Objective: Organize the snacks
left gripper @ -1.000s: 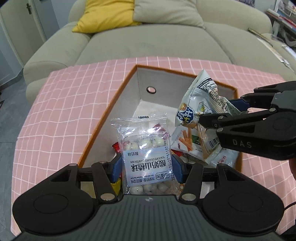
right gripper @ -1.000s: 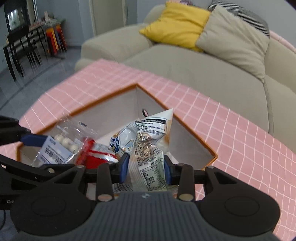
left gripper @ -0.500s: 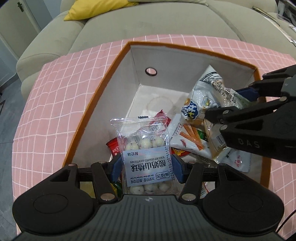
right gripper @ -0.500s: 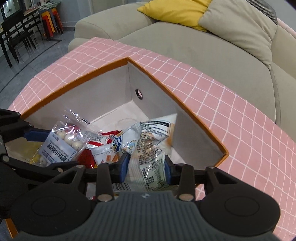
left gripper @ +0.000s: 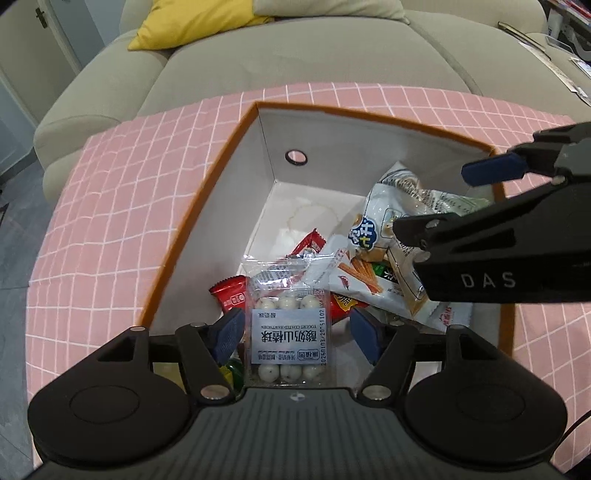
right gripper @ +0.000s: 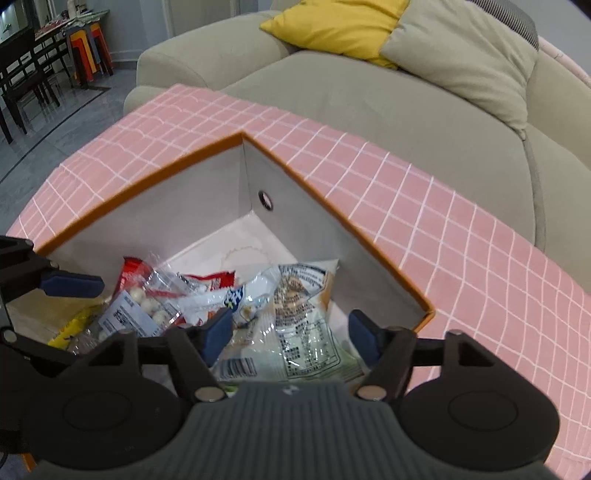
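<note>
An orange-rimmed white box (left gripper: 207, 206) holds a pile of snack packets. My left gripper (left gripper: 297, 334) hangs over its near end with jaws opening. A clear bag of white yogurt-coated balls (left gripper: 288, 332) lies between the pads, which stand off it, with a clear gap on the right. My right gripper (right gripper: 291, 334) is also opening over the box (right gripper: 332, 214). A printed biscuit bag with a blue logo (right gripper: 306, 325) lies between its pads, untouched, leaning toward the box wall. In the left wrist view this bag (left gripper: 399, 206) sits under the right gripper's blue pad (left gripper: 491, 168).
Red packets (left gripper: 231, 297) and a white bag with orange sticks (left gripper: 362, 280) lie in the pile. The box stands on a pink checked cloth (left gripper: 122, 206). A beige sofa (right gripper: 406, 110) with a yellow cushion (right gripper: 332, 29) is behind it. Dark chairs (right gripper: 22, 85) stand far left.
Both grippers' jaws have spread. The left pads came off the bag of yogurt balls and the right pads off the biscuit bag, and both bags now rest on the pile in the box.
</note>
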### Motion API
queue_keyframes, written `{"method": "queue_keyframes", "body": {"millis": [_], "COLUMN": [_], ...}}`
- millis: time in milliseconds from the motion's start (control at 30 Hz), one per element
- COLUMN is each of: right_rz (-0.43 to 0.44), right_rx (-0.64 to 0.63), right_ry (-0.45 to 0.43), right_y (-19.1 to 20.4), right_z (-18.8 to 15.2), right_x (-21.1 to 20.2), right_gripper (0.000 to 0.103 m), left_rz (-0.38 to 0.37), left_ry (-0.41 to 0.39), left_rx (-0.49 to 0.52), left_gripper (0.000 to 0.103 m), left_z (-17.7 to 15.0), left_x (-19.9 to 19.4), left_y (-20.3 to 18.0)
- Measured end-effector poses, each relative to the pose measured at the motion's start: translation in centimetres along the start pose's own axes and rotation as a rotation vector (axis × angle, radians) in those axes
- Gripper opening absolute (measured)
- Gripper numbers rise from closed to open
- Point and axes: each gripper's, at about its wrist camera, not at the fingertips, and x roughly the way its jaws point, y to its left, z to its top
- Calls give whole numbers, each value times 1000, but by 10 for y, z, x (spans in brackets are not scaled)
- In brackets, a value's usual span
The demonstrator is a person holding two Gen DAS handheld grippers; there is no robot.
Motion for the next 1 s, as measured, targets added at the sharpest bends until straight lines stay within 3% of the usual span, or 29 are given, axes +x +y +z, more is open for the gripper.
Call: {"method": "queue_keyframes", "body": {"millis": [267,433,767,1000], "right_rz": [2,15,8,-22], "right_rx": [19,45,87,161], "right_ry": [-73,-139,-336,-490], "right_y": [9,14,24,25], "right_z": [7,7,-14,-53], "right_x": [-45,-82,-171,-231], "right_gripper": [90,92,99,99], "left_rz": [3,24,49,102], "left_ry": [-78,-131,-392,-554], "left_rx": [-6,-37,-109,-154], "left_gripper": [83,83,83,86], "left_z": [-3,-8,-29,-54], "left_x": [-44,-75,-156,-201], "left_y": [1,6,13,5]}}
